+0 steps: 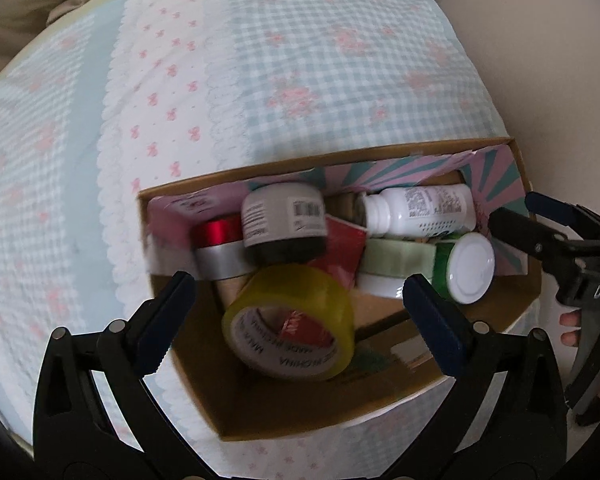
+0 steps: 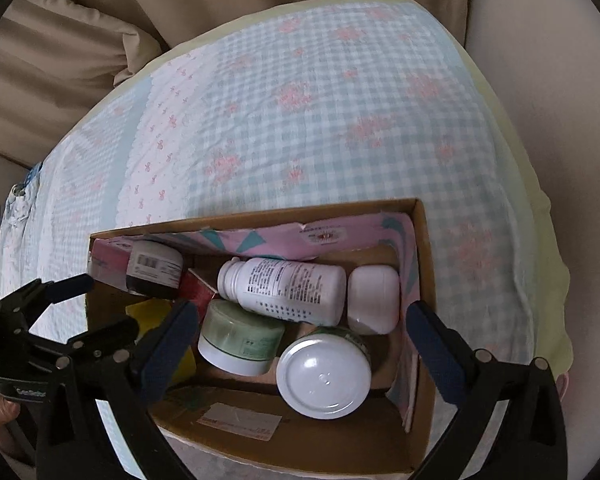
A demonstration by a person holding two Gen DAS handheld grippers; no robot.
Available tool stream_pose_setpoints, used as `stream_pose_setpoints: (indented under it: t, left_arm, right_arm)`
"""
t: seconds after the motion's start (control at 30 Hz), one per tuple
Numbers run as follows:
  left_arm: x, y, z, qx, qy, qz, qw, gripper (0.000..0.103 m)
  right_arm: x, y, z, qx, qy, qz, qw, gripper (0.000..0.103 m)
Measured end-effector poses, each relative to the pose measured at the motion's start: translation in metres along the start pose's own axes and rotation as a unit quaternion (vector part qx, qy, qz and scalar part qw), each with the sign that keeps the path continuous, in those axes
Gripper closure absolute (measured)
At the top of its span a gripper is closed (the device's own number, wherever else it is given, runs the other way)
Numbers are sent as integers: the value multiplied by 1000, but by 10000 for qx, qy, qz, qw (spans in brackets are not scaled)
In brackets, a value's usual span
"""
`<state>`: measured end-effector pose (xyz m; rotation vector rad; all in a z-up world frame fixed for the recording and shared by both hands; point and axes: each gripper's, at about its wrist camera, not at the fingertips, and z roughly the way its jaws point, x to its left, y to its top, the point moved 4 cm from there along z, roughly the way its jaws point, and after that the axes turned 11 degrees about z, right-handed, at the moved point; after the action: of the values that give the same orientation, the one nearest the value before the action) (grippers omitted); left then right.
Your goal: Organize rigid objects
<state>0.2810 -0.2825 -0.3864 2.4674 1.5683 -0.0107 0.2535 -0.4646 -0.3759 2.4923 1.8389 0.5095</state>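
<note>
A brown cardboard box sits on the checked bedspread and holds several items. In the left wrist view it holds a yellow tape roll, a grey jar, red and silver tape rolls, a white bottle and a green jar with a white lid. The right wrist view shows the box, the white bottle, a pale green jar, the white lid and a small white jar. My left gripper and right gripper hover open and empty above the box.
The blue and white checked bedspread with pink flowers stretches beyond the box. Beige curtains hang behind the bed. The right gripper shows at the right edge of the left wrist view; the left gripper shows at the left of the right wrist view.
</note>
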Motion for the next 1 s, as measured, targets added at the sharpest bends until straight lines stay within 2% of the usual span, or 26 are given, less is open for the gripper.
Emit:
stream_pose_setpoints:
  t: [0.27, 0.4, 0.53, 0.7, 0.87, 1.0]
  left_arm:
    - [7, -18, -21, -164, -25, 34, 9999, 0]
    - [10, -26, -55, -413, 54, 73, 9991, 0]
    - [19, -38, -125, -865, 129, 29, 9962, 0]
    - [34, -66, -220, -1445, 387, -75, 9887, 0]
    - [49, -114, -321, -2143, 774, -261, 9734, 0]
    - [58, -155, -373, -2501, 1105, -473, 9607, 0]
  right_arm:
    - [5, -9, -13, -88, -161, 55, 9998, 0]
    - [15, -18, -33, -188, -214, 80, 9996, 0]
    - [38, -30, -71, -349, -232, -31, 9991, 0]
    - [90, -55, -152, -799, -279, -364, 9957, 0]
    - [141, -84, -236, -1391, -247, -613, 9881, 0]
    - [174, -113, -287, -1857, -315, -788, 9789, 0]
